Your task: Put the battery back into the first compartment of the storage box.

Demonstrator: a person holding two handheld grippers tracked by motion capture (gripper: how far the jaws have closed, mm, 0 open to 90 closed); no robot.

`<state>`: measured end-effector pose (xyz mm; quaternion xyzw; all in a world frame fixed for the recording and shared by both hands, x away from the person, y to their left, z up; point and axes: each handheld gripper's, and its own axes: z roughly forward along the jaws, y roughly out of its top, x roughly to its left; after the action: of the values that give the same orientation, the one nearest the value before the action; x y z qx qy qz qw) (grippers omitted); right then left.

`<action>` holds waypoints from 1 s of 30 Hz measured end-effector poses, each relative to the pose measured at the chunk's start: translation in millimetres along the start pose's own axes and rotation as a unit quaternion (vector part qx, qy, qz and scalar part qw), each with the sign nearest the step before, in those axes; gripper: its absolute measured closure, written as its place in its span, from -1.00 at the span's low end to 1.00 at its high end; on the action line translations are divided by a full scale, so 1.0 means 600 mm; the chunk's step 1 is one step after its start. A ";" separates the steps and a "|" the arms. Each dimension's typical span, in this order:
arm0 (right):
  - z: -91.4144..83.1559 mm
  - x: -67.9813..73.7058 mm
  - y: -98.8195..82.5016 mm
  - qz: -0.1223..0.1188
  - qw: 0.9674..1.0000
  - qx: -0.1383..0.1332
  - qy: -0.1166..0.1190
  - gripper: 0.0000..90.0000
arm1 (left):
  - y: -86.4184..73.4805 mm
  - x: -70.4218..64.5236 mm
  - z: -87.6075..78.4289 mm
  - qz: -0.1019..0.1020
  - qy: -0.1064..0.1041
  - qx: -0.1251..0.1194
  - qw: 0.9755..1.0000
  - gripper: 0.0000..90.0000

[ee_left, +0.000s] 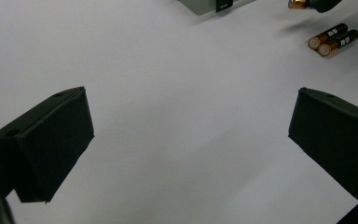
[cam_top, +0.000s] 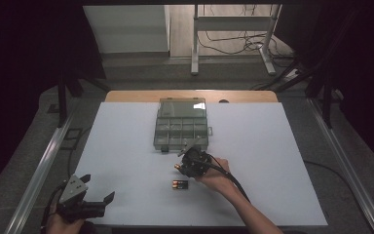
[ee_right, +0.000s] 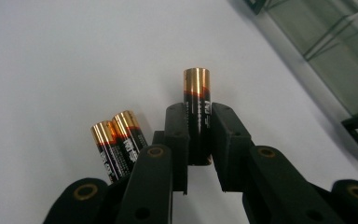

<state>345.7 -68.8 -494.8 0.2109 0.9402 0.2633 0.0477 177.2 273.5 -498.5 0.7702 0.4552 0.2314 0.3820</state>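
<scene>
My right gripper (ee_right: 198, 140) is shut on a black and copper battery (ee_right: 197, 112), held above the white mat. In the high view the right gripper (cam_top: 185, 163) hovers just in front of the clear compartment box (cam_top: 181, 127), with the held battery (cam_top: 178, 166) poking out to the left. Two more batteries (cam_top: 179, 184) lie side by side on the mat below it, and the same pair of batteries (ee_right: 116, 142) lies left of the jaws in the right gripper view. My left gripper (cam_top: 100, 190) is open at the mat's front left corner, with nothing between its jaws.
The white mat (cam_top: 126, 161) covers a wooden table (cam_top: 126, 96). The box's lid (cam_top: 182, 107) stands open at the back. In the left gripper view the two batteries (ee_left: 333, 39) lie far off at the upper right. Metal rails (cam_top: 44, 161) run along both table sides.
</scene>
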 end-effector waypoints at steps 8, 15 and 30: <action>-0.020 -0.024 0.002 0.023 0.999 -0.025 -0.002 0.71 | 0.000 0.001 0.000 -0.001 -0.001 0.001 1.000 -0.99; -0.038 -0.046 0.021 0.035 0.998 -0.044 -0.012 0.71 | 0.000 0.001 0.000 -0.003 -0.001 0.000 1.000 -0.99; -0.030 -0.106 0.060 0.066 0.995 -0.062 -0.041 0.71 | 0.000 0.002 0.001 -0.003 -0.004 0.001 1.000 -0.99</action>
<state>413.3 -76.3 -462.0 0.2794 0.9036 0.3145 0.0815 178.1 274.2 -498.7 0.7702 0.4559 0.2267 0.3841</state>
